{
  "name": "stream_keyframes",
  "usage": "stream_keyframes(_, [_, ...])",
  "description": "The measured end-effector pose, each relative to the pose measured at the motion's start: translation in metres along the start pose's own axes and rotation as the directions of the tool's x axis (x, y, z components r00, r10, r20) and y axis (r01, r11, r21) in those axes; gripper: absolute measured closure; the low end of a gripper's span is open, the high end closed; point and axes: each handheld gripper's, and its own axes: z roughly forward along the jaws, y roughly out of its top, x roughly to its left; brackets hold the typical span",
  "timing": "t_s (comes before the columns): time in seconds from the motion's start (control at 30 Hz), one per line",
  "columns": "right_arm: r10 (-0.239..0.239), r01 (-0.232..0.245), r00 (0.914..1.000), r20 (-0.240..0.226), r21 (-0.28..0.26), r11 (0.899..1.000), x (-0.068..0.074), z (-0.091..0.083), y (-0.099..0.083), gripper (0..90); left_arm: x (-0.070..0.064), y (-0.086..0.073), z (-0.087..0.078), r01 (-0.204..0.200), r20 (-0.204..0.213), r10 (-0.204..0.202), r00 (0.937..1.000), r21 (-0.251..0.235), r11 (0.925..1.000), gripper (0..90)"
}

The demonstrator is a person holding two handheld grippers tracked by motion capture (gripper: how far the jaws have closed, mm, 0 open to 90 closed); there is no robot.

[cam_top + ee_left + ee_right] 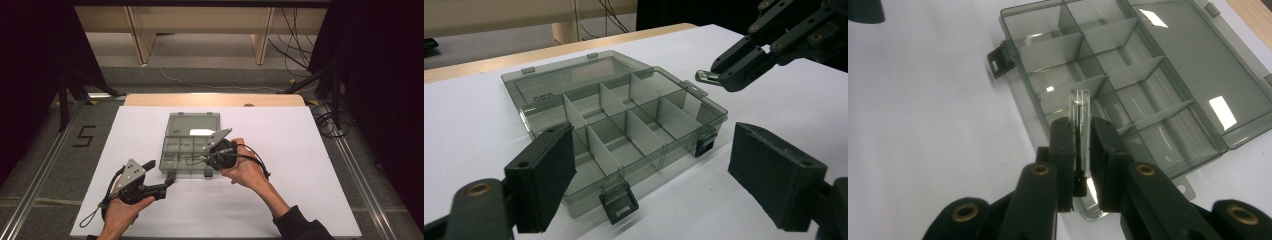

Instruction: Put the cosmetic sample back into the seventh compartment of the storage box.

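A smoky grey clear organiser box (168,131) lies open on the white table top, its lid laid flat at the far side and its dividers forming several compartments (616,145). My right gripper (1081,137) is shut on a small clear tube (1080,107) with a dark core, held above the box's compartments (1083,60). In the high view the right gripper (204,159) hovers over the box's front right part. My left gripper (160,171) stands open at the box's front left corner, with its pads (544,172) on either side of a front latch (619,200).
A white sheet (310,165) covers the table, with a wooden edge (215,99) at the far side. Cables (332,120) lie on the floor at the right. A marked "5" (84,136) sits on the floor at the left.
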Motion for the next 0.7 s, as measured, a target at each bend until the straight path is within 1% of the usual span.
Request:
stream_keyframes(0.03, [-0.004,0.004,1.0000,-0.008,-0.001,1.000,-0.001,0.001,0.001,81.2,0.000,0.000,0.000,-0.001,-0.001,0.001,1.0000,0.000,1.0000,17.8])
stream_keyframes(0.23, [0.008,-0.008,1.0000,-0.002,0.001,1.000,-0.003,0.010,0.007,81.3,0.000,0.000,0.000,0.003,0.003,-0.003,1.0000,-0.005,1.0000,17.8])
stream_keyframes(0.27, [0.001,-0.001,1.0000,-0.002,-0.006,1.000,-0.004,0.011,0.008,81.2,0.000,0.000,0.000,-0.001,0.003,0.001,1.0000,-0.005,1.0000,17.8])
stream_keyframes(0.3, [0.011,-0.011,0.9999,-0.003,-0.004,1.000,-0.004,0.013,0.009,81.2,0.001,0.000,0.000,-0.007,0.000,0.007,1.0000,-0.001,1.0000,17.8])
stream_keyframes(0.37, [0.014,-0.014,0.9999,-0.005,-0.004,1.000,-0.005,0.016,0.011,81.2,0.001,0.000,0.000,-0.004,0.002,0.004,1.0000,-0.004,1.0000,17.8])
stream_keyframes(0.4, [0.009,-0.009,0.9999,-0.007,-0.002,1.000,-0.005,0.018,0.011,81.2,0.000,0.000,0.000,0.003,0.003,-0.003,1.0000,-0.003,1.0000,17.8])
stream_keyframes(0.43, [0.010,-0.010,0.9998,-0.015,0.000,1.000,-0.005,0.020,0.012,81.2,0.000,0.000,0.000,0.000,0.002,0.000,1.0000,-0.003,1.0000,17.8])
stream_keyframes(0.63, [0.014,-0.014,0.9998,-0.015,0.012,1.000,-0.007,0.030,0.012,81.2,0.000,0.000,0.000,-0.006,0.004,0.006,1.0000,-0.002,1.0000,17.8])
stream_keyframes(0.7, [0.018,-0.018,0.9998,-0.010,0.012,1.000,-0.008,0.033,0.012,81.2,0.001,0.000,-0.001,-0.002,0.001,0.002,1.0000,-0.004,1.0000,17.8])
